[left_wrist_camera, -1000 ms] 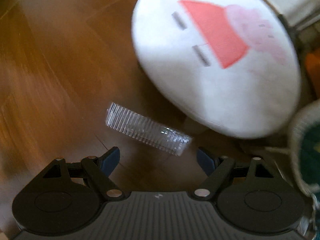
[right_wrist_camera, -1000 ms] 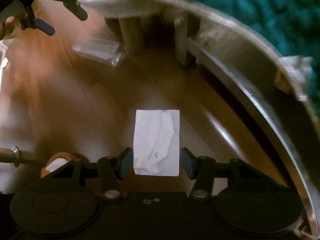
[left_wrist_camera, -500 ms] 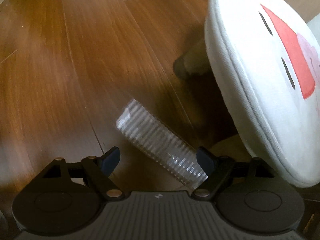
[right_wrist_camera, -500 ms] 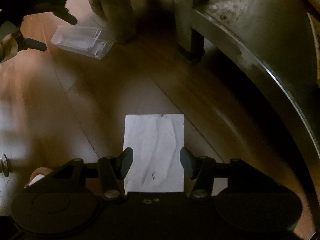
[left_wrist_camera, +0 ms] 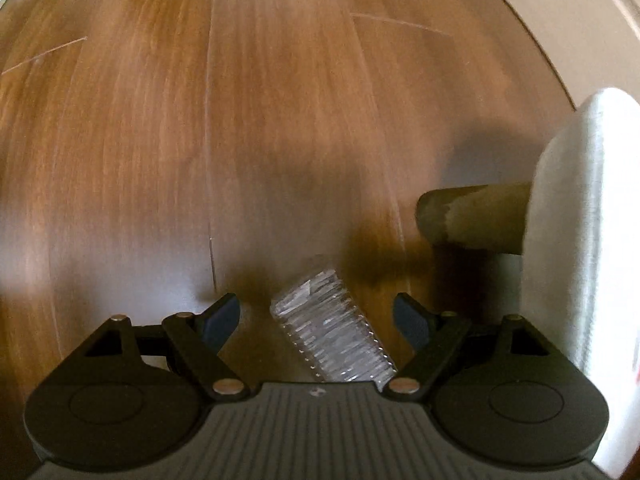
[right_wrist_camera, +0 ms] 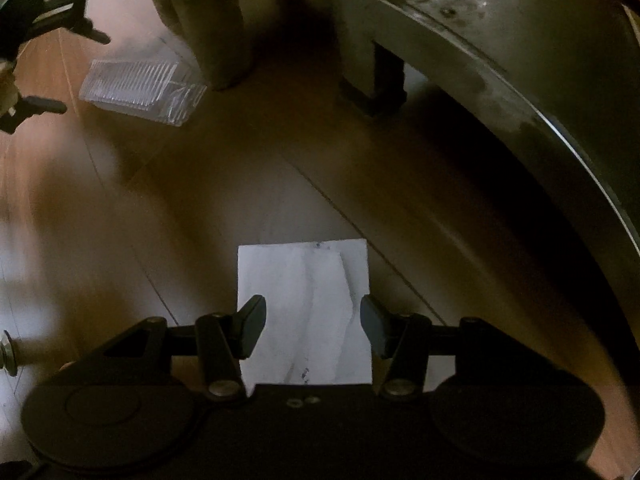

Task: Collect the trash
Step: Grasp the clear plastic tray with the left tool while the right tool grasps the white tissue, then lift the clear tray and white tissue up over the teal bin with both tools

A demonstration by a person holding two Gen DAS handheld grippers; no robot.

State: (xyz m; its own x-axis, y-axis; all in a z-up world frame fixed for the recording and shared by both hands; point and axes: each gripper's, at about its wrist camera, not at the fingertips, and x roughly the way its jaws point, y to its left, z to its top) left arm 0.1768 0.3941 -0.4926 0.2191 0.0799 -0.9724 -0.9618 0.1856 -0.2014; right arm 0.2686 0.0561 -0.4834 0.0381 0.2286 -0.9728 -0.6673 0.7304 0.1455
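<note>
A clear ribbed plastic tray lies on the wooden floor, slanted between the fingers of my left gripper. The jaws stand open around it without touching. The same plastic tray shows at upper left in the right wrist view, with the left gripper over it. A creased white paper lies flat on the floor under my right gripper. Its jaws are open, one blue pad over each long edge of the sheet, apart from it.
A white cushioned stool with a wooden leg stands close on the right of the tray. A curved metal frame and its foot rise behind the paper. Bare floor boards stretch ahead.
Both grippers have come down toward the floor. The left one rolled, bringing the tray between its fingers; the stool slid to the right edge. The paper now lies further in between the right fingers.
</note>
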